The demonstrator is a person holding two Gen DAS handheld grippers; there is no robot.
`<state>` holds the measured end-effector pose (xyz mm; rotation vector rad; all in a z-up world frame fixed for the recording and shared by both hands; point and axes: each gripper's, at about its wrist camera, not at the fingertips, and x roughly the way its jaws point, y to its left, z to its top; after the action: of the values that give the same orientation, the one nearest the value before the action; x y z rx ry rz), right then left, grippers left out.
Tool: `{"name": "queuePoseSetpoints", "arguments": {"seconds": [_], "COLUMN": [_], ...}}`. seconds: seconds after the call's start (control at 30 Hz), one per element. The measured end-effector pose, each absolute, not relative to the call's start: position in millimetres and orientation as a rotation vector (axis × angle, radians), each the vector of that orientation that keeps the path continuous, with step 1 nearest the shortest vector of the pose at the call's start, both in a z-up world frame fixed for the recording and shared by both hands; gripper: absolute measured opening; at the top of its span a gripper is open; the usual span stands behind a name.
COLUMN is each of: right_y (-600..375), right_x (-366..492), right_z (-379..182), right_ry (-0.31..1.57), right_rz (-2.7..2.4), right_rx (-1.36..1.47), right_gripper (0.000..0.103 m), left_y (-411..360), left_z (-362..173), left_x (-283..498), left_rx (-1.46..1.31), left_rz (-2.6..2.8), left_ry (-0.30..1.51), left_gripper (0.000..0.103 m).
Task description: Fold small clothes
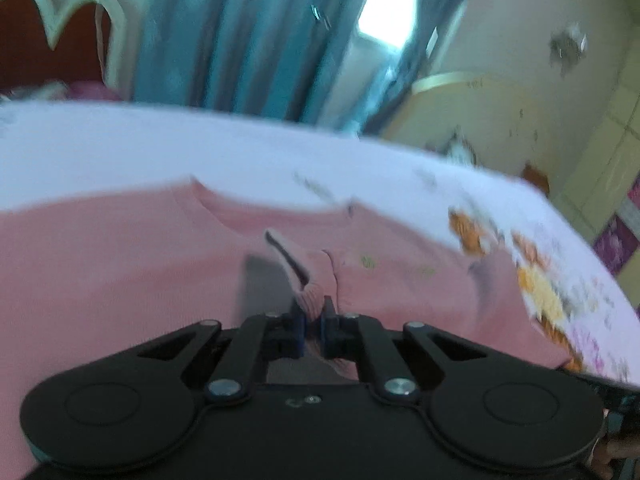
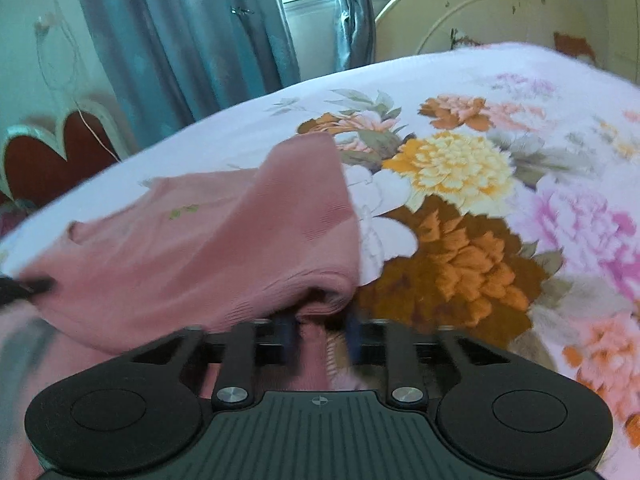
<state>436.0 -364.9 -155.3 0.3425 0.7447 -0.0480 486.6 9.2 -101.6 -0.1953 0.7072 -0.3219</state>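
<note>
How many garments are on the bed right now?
1. A single pink knit top lies on the floral bedsheet, spread ahead of the left tool and bunched at the right tool. More could lie outside both views.

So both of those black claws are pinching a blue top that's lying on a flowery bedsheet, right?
Not quite: the top is pink, not blue, as both wrist views show. The rest holds: the left gripper and right gripper each have its fabric between their fingers, and it lies on the flowery bedsheet.
</note>
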Motion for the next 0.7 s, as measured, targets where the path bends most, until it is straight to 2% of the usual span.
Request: {"name": "queuePoseSetpoints", "arguments": {"seconds": [0.07, 0.13, 0.2, 0.33, 0.4, 0.53, 0.6, 0.7], "right_y": [-364.8, -362.0, -358.8, -356.7, -355.7, -355.2, -358.0, -366.3], "right_x": [435.0, 434.5, 434.3, 434.7, 434.8, 417.2, 409.0, 422.5], "right_z": [-157.5, -158.5, -158.6, -158.6, -157.6, -140.5, -132.3, -129.4], "right_ry": [0.738, 0.737, 0.737, 0.741, 0.748, 0.714, 0.689, 0.693], "right_rz": [-0.041, -0.035, -0.033, -0.032, -0.027, 0.025, 0.028, 0.006], "right_rx": [0.329, 0.299, 0.271, 0.249, 0.234, 0.177, 0.160, 0.218], "right_gripper": [0.017, 0.017, 0.017, 0.017, 0.017, 0.017, 0.017, 0.017], "left_y": [31.1, 47.5, 50.8, 47.5, 49.6, 69.6, 78.4, 77.0], "left_z": [-98.1, -112.1, -130.3, -137.7, -138.2, -123.4, -119.0, -122.0], "left_x": [479.3, 476.8, 476.1, 468.7, 471.1, 468.9, 477.2, 511.8], "left_rx": [-0.221, -0.218, -0.205, -0.200, -0.207, -0.223, -0.227, -0.228], "left_rz": [-0.261, -0.223, -0.224, -0.216, -0.222, -0.214, -0.224, -0.256], "left_ry": [0.672, 0.717, 0.784, 0.780, 0.795, 0.754, 0.733, 0.785], "left_gripper": [0.006, 0.006, 0.006, 0.007, 0.019, 0.075, 0.073, 0.061]}}
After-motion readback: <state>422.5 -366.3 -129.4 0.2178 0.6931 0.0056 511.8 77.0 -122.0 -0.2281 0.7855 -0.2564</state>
